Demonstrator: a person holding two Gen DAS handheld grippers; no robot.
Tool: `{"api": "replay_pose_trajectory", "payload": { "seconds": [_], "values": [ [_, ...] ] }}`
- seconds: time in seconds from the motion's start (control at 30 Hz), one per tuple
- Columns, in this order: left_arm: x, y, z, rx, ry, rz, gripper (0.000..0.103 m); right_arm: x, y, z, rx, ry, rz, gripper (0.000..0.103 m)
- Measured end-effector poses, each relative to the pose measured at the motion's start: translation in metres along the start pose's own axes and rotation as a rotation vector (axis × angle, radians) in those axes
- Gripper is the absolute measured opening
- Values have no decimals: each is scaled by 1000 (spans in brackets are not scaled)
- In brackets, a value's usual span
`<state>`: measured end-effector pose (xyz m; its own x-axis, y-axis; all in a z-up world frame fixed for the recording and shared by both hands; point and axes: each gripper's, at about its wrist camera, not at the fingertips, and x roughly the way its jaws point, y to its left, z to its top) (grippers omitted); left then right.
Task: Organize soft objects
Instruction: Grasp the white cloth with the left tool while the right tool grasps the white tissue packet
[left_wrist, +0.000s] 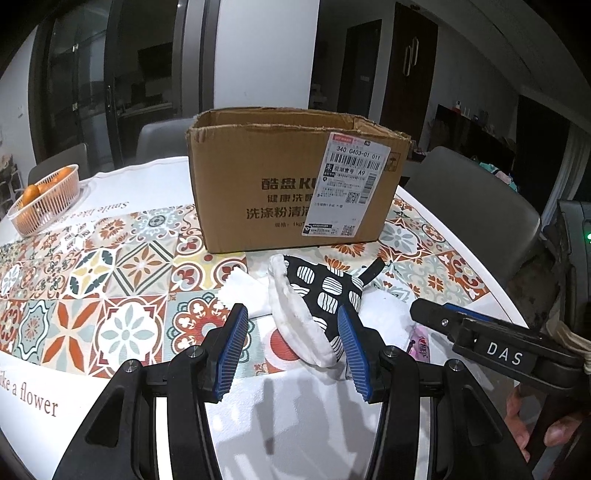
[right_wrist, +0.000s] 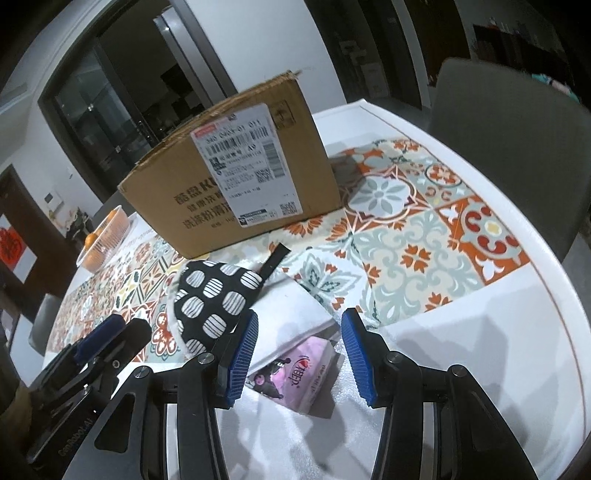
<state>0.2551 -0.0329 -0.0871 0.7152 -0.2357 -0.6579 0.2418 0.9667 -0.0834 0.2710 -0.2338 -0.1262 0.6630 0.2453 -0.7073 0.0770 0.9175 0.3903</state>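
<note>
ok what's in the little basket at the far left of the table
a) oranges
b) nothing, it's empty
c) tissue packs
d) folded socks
a) the pale slatted basket near the table's far left edge holds round orange fruit, which also shows in the right wrist view, well apart from the cardboard box.

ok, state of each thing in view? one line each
box: upright on the table, top open
mitt: lying in front of the box, partly on the white cloth
white cloth: flat, overlapping the tissue pack
tissue pack: lying flat, partly covered
basket: upright, holding oranges
left gripper: open, around the mitt's near end
right gripper: open, over the tissue pack
</note>
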Motion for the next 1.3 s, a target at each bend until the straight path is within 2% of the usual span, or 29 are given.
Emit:
{"api": "replay_pose_trajectory", "payload": {
  "seconds": [0.4, 0.77, 0.83, 0.9, 1.07, 1.1, 1.23, 1.3],
  "values": [
    [20, 1, 7, -8, 11, -46, 50, 25, -11, 0, 106, 63, 61, 49],
    [43, 4, 11, -49, 55, -105, 49, 39, -16, 4, 169, 96, 98, 49],
    [47, 4, 11, -55, 61, -109, 48, 41, -16, 6, 171, 97, 102, 49],
    [49, 5, 11, -58, 65, -111, 40, 42, -16, 7, 168, 93, 101, 49],
    [52, 9, 10, -74, 71, -122, 34, 45, -11, 13, 136, 77, 82, 48],
    [52, 9, 10, -74, 70, -123, 33, 44, -10, 14, 129, 69, 76, 46],
    [53, 10, 10, -77, 70, -126, 29, 42, -4, 15, 83, 63, 66, 29],
    [53, 11, 10, -82, 69, -131, 22, 42, -1, 16, 62, 64, 62, 24]
  ]
}}
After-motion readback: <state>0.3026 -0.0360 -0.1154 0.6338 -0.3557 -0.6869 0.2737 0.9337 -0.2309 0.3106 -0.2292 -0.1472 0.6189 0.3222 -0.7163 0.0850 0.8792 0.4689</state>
